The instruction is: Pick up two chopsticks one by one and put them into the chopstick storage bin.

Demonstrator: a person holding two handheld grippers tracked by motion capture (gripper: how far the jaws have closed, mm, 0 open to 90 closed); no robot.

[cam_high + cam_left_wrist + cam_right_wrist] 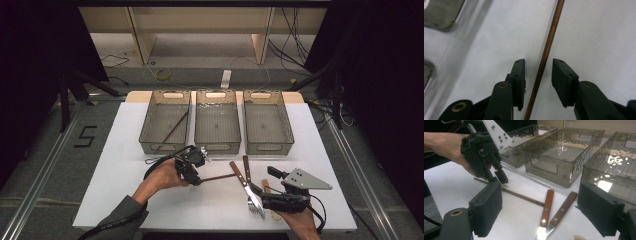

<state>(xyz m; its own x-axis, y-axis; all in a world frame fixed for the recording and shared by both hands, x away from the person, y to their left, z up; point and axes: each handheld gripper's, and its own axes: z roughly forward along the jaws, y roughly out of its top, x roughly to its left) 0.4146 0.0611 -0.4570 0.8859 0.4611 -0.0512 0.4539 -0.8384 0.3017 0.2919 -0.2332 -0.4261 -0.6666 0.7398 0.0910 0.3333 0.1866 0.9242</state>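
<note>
On the white counter (125, 200), the left hand-held gripper (538, 72) is straddling, ungripped, a thin stiff chopstick (546, 52); light, best pinched mid-length.

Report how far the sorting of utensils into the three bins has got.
Done: one chopstick already lies in the left bin. In hand: the left gripper straddles a second chopstick on the table, pads not yet pressing it. Left: two wooden-handled utensils lie beside the open right gripper; the middle bin and right bin look empty.
</note>
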